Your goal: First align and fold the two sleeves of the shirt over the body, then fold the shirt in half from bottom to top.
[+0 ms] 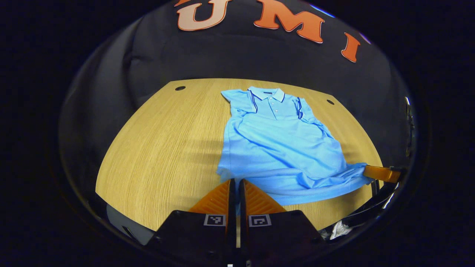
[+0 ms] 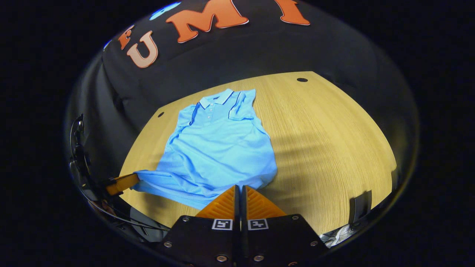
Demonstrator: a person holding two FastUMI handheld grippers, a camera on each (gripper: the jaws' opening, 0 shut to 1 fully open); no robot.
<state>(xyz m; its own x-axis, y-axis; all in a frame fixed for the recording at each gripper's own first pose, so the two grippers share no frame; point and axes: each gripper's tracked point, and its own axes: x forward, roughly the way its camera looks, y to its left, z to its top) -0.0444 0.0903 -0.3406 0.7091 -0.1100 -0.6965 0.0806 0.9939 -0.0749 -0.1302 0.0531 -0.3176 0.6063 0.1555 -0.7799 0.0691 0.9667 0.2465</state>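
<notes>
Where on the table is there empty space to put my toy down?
Bare wood lies on both sides of the blue polo shirt: a wide patch of table in the left gripper view, and another in the right gripper view. The near edge is crowded: the left gripper and right gripper both pinch the shirt's hem.

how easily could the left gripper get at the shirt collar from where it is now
Probably not without letting go: the left gripper looks shut on the shirt hem at the near edge, and the collar lies at the far end, though nothing blocks the way.
</notes>
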